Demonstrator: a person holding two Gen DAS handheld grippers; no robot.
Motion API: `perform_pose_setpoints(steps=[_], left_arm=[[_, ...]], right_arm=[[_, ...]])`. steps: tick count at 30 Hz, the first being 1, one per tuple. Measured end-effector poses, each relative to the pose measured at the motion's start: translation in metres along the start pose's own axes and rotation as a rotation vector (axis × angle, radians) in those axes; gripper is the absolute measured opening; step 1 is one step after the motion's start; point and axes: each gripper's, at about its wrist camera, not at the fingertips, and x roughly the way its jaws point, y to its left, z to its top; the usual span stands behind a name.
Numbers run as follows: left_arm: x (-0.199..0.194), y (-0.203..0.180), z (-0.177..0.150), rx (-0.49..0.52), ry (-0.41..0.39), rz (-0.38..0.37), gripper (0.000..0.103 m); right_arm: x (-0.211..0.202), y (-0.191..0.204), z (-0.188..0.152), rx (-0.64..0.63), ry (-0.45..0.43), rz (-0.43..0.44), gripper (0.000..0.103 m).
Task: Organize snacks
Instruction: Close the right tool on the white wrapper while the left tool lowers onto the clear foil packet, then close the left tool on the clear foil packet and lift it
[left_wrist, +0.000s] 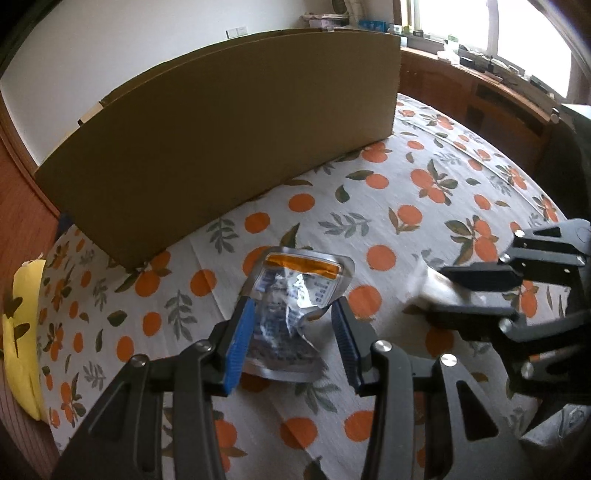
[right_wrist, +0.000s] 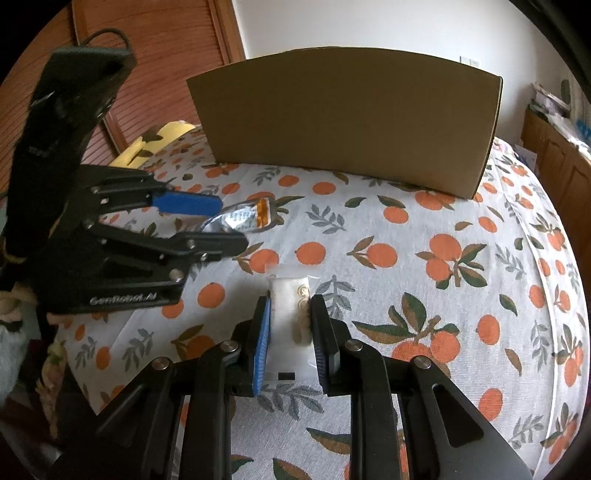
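Note:
A silver snack pouch (left_wrist: 291, 314) with an orange strip lies crumpled between the fingers of my left gripper (left_wrist: 293, 325), whose jaws stand around it with gaps at the sides. It also shows in the right wrist view (right_wrist: 245, 218). A white snack packet (right_wrist: 290, 325) with a gold mark is held between the fingers of my right gripper (right_wrist: 290, 332), just above the tablecloth. The right gripper also shows in the left wrist view (left_wrist: 465, 295), with the white packet (left_wrist: 432, 288) blurred in it.
A large brown cardboard box (left_wrist: 221, 140) stands at the back of the table; it also shows in the right wrist view (right_wrist: 347, 125). The tablecloth (right_wrist: 461, 295) has an orange-fruit print. A yellow cushion (left_wrist: 22, 339) lies at the left edge. Wooden cabinets stand behind.

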Motion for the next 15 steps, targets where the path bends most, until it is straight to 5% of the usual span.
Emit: perform_pose_setpoints(steps=[9, 15], left_arm=[[0.0088, 0.0031, 0.0071, -0.013, -0.001, -0.005, 0.044], [0.0045, 0.0034, 0.0040, -0.007, 0.003, -0.005, 0.035]], right_arm=[[0.0034, 0.0017, 0.0017, -0.008, 0.000, 0.003, 0.019], [0.0030, 0.0017, 0.0014, -0.007, -0.002, 0.005, 0.019]])
